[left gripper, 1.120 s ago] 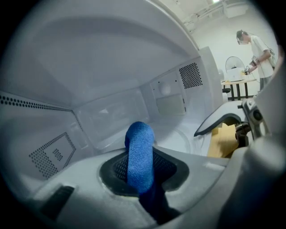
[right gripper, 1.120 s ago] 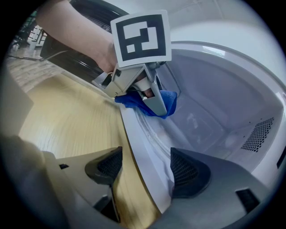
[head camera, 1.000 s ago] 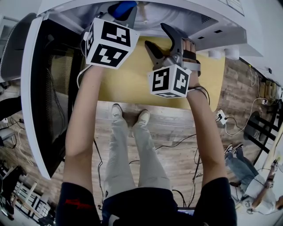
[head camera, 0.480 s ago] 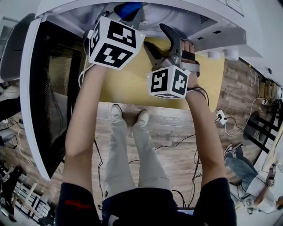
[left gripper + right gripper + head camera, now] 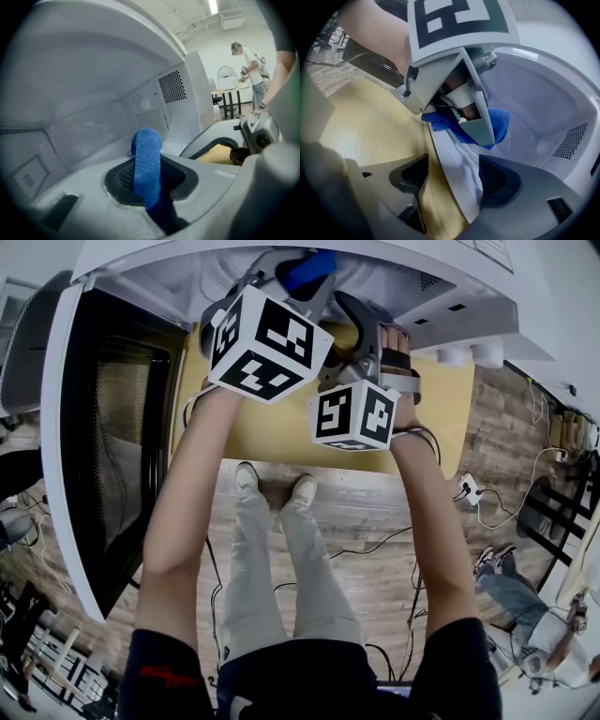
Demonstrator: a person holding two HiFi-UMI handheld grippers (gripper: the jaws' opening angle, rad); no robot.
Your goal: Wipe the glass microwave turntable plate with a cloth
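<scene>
Currently both tools are at the open microwave (image 5: pixel 169 282), which sits on the yellow desk (image 5: pixel 272 427), door (image 5: pixel 103 446) swung out to the left.

Left tool (image 5: pixel 149 187): jaws closed on the blue cloth (image 5: pixel 146 157). Cloth sticks up out of the pinch as a folded roll. Tool is inside the cavity, looking at the back wall and the vent holes (image 5: pixel 172 86) on the right wall. Cloth is held clear of the cavity walls in that view.

Right tool (image 5: pixel 454 176): the 2 jaws are apart and grip nothing. They straddle the microwave's white front sill (image 5: pixel 445 159), left jaw over the desk, right jaw over the cavity side. In this view the left tool sits just beyond, cloth bunched under its tip, low at the cavity mouth.

Glass plate (image 5: pixel 468 174): poor view. The glossy pale strip just inside the sill, between the right tool's jaws, is probably its rim, but I can't confirm that. Can't tell whether the cloth touches it.
</scene>
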